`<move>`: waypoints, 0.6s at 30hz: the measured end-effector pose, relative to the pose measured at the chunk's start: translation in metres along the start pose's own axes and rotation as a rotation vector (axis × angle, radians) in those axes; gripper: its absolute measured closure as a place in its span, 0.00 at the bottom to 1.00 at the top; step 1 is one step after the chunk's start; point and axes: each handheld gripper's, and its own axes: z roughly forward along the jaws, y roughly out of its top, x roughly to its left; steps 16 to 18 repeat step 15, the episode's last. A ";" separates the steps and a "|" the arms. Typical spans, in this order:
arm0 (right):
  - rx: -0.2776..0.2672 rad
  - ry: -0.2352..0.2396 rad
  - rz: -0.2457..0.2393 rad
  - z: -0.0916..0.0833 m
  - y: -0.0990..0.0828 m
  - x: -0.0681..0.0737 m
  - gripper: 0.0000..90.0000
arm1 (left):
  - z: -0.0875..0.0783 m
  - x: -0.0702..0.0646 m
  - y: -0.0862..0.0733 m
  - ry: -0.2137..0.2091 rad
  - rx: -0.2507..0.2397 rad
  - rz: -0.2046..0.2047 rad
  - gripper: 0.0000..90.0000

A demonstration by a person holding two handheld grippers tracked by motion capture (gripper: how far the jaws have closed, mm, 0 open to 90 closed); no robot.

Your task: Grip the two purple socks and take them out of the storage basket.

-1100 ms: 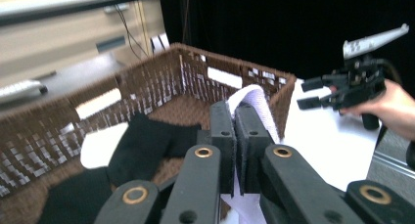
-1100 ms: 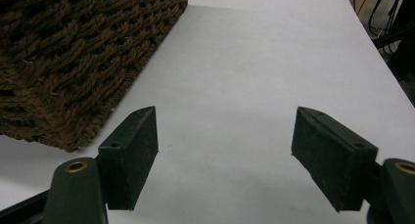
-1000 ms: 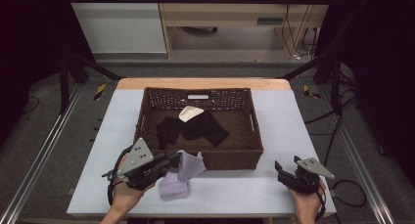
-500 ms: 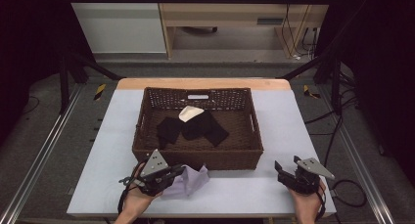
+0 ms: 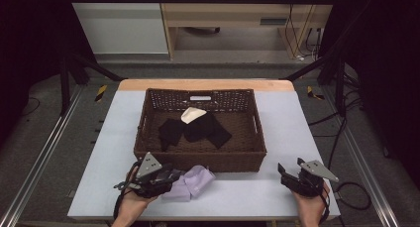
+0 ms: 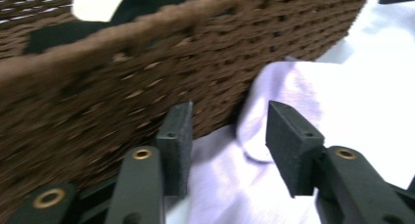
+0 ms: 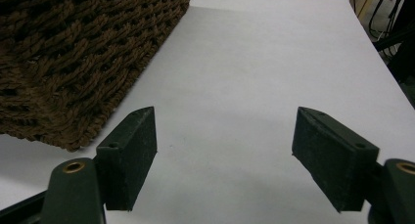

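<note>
A crumpled lavender cloth (image 5: 194,183) lies on the white table just in front of the brown wicker basket (image 5: 198,160). My left gripper (image 5: 173,177) rests at the cloth's left end, jaws open. In the left gripper view (image 6: 227,136) the lavender cloth (image 6: 298,87) spreads under and between the parted pads, beside the basket wall (image 6: 98,87). The right gripper (image 5: 284,173) sits open on bare table at the front right. Its view (image 7: 225,141) has nothing between the pads and the basket corner (image 7: 73,53) at left.
Inside the basket lie black garments (image 5: 200,129) and a small cream cloth (image 5: 192,114). The white table (image 5: 292,133) has open strips on either side of the basket. Metal rails and a frame run along both table sides.
The left gripper carried the lavender cloth down from a raised hold and to the right. The cloth now lies flat on the table and the jaws have opened. The right gripper stayed put.
</note>
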 end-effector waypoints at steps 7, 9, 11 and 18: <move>0.001 0.001 0.004 0.000 0.000 0.000 0.26 | -0.015 0.019 -0.022 0.058 0.021 -0.029 0.47; -0.002 0.000 0.001 0.000 0.000 0.000 0.25 | -0.017 0.026 -0.029 0.087 0.031 -0.038 0.42; -0.003 0.001 0.002 0.000 0.000 -0.001 0.24 | -0.019 0.032 -0.036 0.101 0.037 -0.054 0.40; -0.003 0.009 0.012 0.000 0.000 -0.001 0.22 | -0.020 0.037 -0.041 0.129 0.043 -0.062 0.36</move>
